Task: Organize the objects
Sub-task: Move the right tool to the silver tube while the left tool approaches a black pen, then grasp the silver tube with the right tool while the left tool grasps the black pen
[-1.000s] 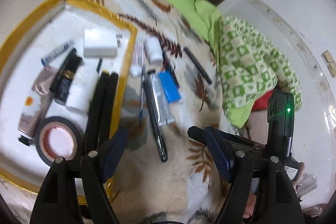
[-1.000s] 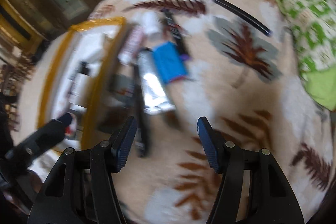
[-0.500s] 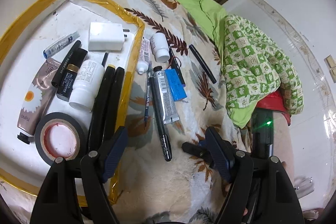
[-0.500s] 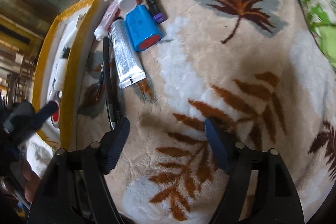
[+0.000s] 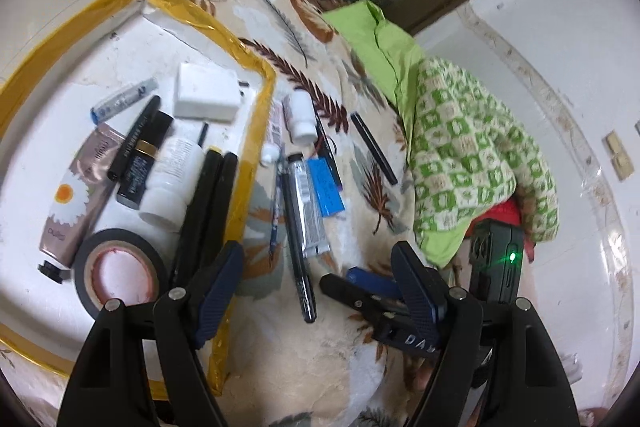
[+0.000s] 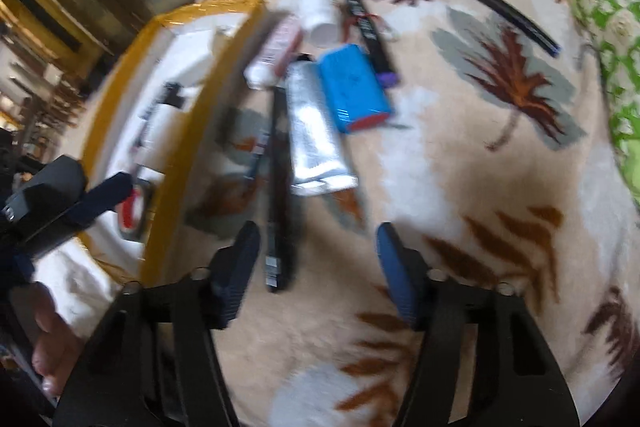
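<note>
The right hand-held gripper [image 6: 318, 263] is held low over the leaf-patterned blanket [image 6: 460, 163], its jaws spread but just closing in, with the near end of a long black pen [image 6: 278, 211] lying between them and nearer the left pad; no pad is seen pressing on it, so nothing is gripped yet. The step in hand is judged to be the pickup of this pen for transfer to the yellow-edged tray [image 5: 256, 131] on the left, where a roll of black tape [image 5: 120, 267], a white bottle [image 5: 176, 171], a white charger block [image 5: 206, 93] and several tubes are already laid. For a clean grasp, the jaws are best centred on the pen so that both pads meet it together. The pen lies just beside a silver tube [image 6: 316, 131] and a thin blue pen [image 5: 275, 211], so the pads should be kept clear of these, and pressed only lightly into the soft blanket. A blue battery pack [image 6: 352, 87], a small white bottle [image 6: 320, 15] and a black stick [image 6: 500, 11] farther right are still to be gathered. The left hand-held gripper [image 5: 316, 297] is spread and empty, hovering over the tray's near right edge; it is best kept out of the carrying path.
</note>
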`<state>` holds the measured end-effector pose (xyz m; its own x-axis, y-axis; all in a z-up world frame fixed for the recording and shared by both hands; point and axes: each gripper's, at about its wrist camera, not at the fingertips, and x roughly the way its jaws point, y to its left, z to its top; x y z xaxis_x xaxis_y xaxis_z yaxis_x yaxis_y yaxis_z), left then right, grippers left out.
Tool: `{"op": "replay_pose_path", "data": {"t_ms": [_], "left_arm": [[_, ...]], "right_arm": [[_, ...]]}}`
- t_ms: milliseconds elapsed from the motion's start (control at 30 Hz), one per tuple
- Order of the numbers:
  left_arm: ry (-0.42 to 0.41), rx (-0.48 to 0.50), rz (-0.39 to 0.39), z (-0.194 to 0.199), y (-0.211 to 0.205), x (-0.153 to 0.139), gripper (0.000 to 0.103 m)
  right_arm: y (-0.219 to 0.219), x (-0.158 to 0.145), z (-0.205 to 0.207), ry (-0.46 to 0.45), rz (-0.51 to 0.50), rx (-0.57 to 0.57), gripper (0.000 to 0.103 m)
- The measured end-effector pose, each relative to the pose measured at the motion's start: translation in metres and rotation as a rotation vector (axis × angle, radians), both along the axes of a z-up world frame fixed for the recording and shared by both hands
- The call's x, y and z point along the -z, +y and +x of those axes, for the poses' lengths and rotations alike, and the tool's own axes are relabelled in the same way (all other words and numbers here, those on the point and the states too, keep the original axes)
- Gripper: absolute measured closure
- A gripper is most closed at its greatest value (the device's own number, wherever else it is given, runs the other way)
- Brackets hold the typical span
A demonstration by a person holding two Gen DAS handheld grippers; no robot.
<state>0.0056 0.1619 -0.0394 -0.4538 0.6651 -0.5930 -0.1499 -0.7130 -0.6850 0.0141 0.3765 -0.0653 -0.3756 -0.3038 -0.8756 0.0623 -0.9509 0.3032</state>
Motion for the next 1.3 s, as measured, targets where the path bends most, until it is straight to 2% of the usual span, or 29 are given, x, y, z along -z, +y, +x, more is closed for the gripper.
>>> {"op": "replay_pose_path", "data": {"t_ms": [67,133,200,333,400,600,667,800,867,900,1000,1067,1133,1233,1300], "left_arm": [[-0.010,-0.012,0.010,-0.001,-0.003,0.002,0.027],[-0.013,-0.013,0.021,-0.001,-0.006,0.003,0.027],[-0.001,-0.009,0.020,0.001,-0.005,0.000,0.027],[0.024,0.004,0.008,0.005,-0.004,-0.005,0.027],[0.023,0.000,0.013,0.005,-0.005,-0.004,0.027],[0.014,-0.010,0.010,0.004,-0.005,-0.002,0.027],[0.021,-0.010,0.006,0.005,-0.005,-0.003,0.027],[0.028,-0.018,0.007,0.005,-0.007,-0.005,0.027],[0.028,-0.019,0.005,0.005,-0.006,-0.005,0.027],[0.030,-0.014,-0.001,0.006,-0.005,-0.005,0.027],[0.041,0.030,-0.022,0.010,0.005,-0.013,0.027],[0.032,0.119,0.003,0.013,0.020,-0.019,0.027],[0.002,0.182,-0.084,0.013,0.047,-0.021,0.027],[-0.109,0.222,-0.233,0.000,0.083,-0.006,0.028],[-0.166,0.214,-0.327,-0.014,0.098,0.008,0.040]], "right_arm": [[-0.012,0.003,-0.004,0.000,0.011,-0.022,0.053],[-0.022,0.008,-0.008,-0.001,0.037,-0.032,0.067],[-0.025,0.018,-0.015,-0.021,0.013,-0.038,0.076],[-0.010,0.003,-0.010,0.015,-0.073,-0.040,0.076],[0.003,-0.003,-0.013,0.041,-0.055,0.000,0.076],[0.012,0.021,-0.055,-0.011,-0.067,0.023,0.076],[0.011,0.022,-0.066,-0.011,-0.105,0.022,0.073],[-0.006,0.021,-0.073,-0.002,-0.049,-0.014,0.063],[-0.015,0.018,-0.067,0.019,0.027,-0.043,0.066],[-0.017,0.017,-0.064,0.023,0.074,-0.042,0.073],[-0.004,0.012,-0.045,0.014,0.056,-0.024,0.073],[0.011,0.010,-0.028,0.011,0.056,0.000,0.073],[0.034,0.007,-0.010,-0.002,0.042,0.042,0.073],[0.067,0.004,0.009,-0.017,0.038,0.107,0.073],[0.081,0.005,0.014,-0.022,0.026,0.128,0.073]]}}
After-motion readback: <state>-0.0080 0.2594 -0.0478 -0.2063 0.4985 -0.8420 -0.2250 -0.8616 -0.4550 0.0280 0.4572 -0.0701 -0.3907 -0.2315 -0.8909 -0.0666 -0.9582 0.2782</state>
